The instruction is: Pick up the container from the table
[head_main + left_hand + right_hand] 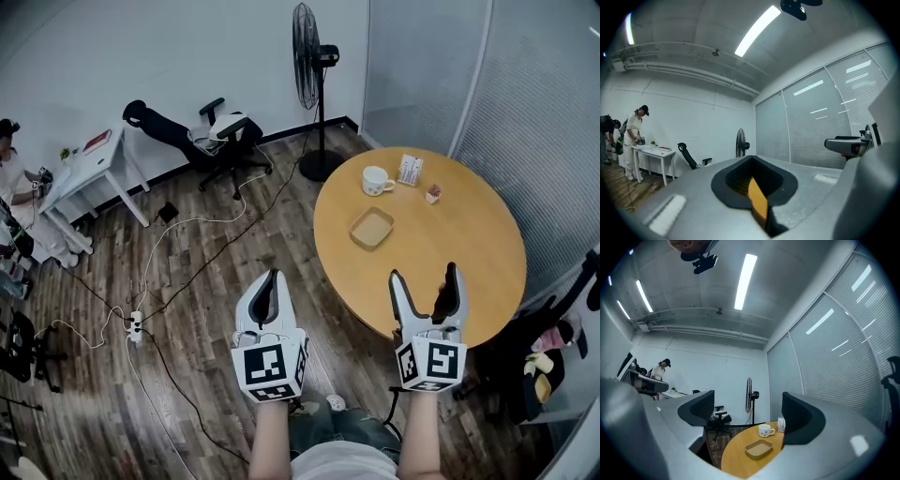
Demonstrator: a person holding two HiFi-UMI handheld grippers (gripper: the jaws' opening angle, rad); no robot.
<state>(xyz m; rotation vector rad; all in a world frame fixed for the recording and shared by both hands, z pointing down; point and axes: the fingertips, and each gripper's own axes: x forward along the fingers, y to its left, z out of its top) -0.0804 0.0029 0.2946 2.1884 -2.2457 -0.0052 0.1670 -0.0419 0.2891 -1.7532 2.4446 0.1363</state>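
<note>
A shallow tan square container lies on the round wooden table, also seen ahead in the right gripper view as the container. My right gripper is open over the table's near edge, well short of the container, with nothing between its pads. My left gripper hangs over the floor left of the table with its jaws closed together; in its own view the left gripper shows only the pressed pads, holding nothing.
A white mug, a small carton and a tiny cup stand on the table's far side. A floor fan, an office chair, a white desk and floor cables lie beyond. A person stands far left.
</note>
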